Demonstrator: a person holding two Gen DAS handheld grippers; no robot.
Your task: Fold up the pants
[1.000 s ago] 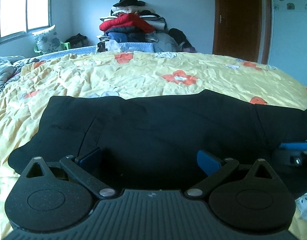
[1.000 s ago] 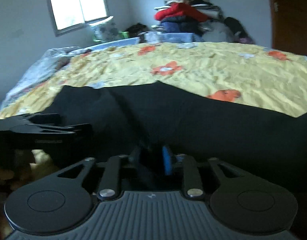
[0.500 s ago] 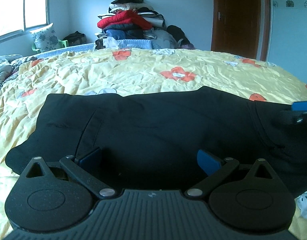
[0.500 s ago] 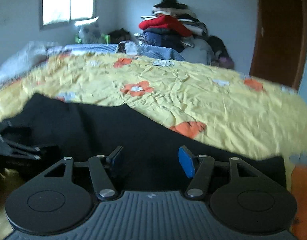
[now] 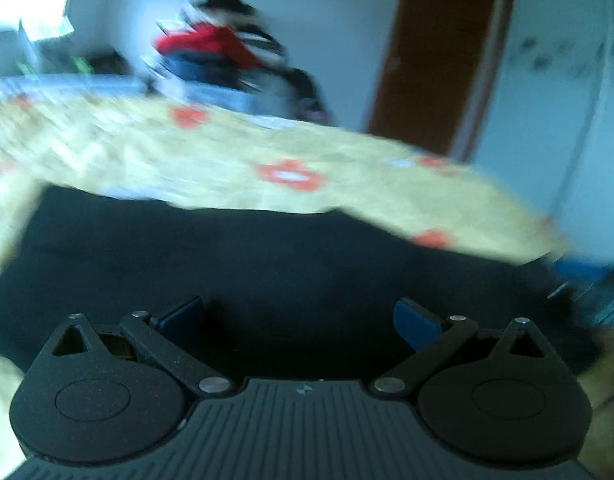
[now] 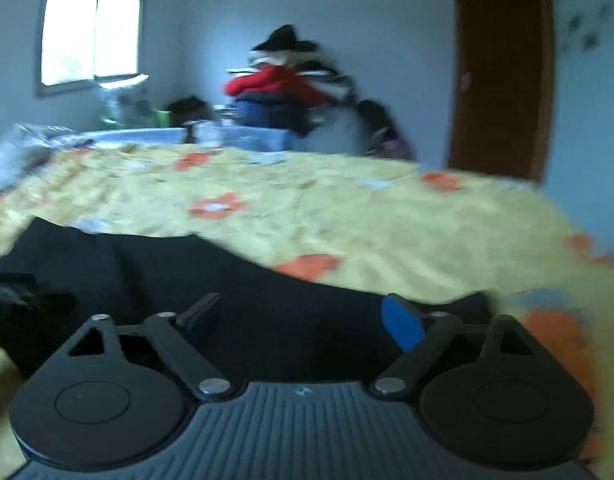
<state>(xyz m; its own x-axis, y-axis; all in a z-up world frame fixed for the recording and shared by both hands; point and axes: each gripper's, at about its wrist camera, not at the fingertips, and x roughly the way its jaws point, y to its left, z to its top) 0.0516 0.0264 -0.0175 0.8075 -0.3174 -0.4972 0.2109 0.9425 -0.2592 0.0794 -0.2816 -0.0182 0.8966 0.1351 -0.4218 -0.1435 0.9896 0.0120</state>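
Note:
The black pants [image 5: 267, 264] lie folded flat on the yellow flowered bedspread [image 5: 187, 172]. My left gripper [image 5: 299, 318] is open and empty just above the near part of the pants. The left wrist view is blurred by motion. In the right wrist view the pants [image 6: 187, 280] stretch from the left to the centre. My right gripper [image 6: 303, 318] is open and empty over their right end. The other gripper shows as a dark shape at the left edge [image 6: 11, 292].
A pile of clothes [image 6: 283, 88] with a red garment on top stands beyond the far side of the bed. A brown door [image 6: 503, 80] is at the right and a window [image 6: 91, 36] at the left. The bedspread's [image 6: 347, 216] right edge drops off near the door.
My right gripper has opened, let go of the pants and swung right. My left gripper stayed open and now moves fast, tilting the view.

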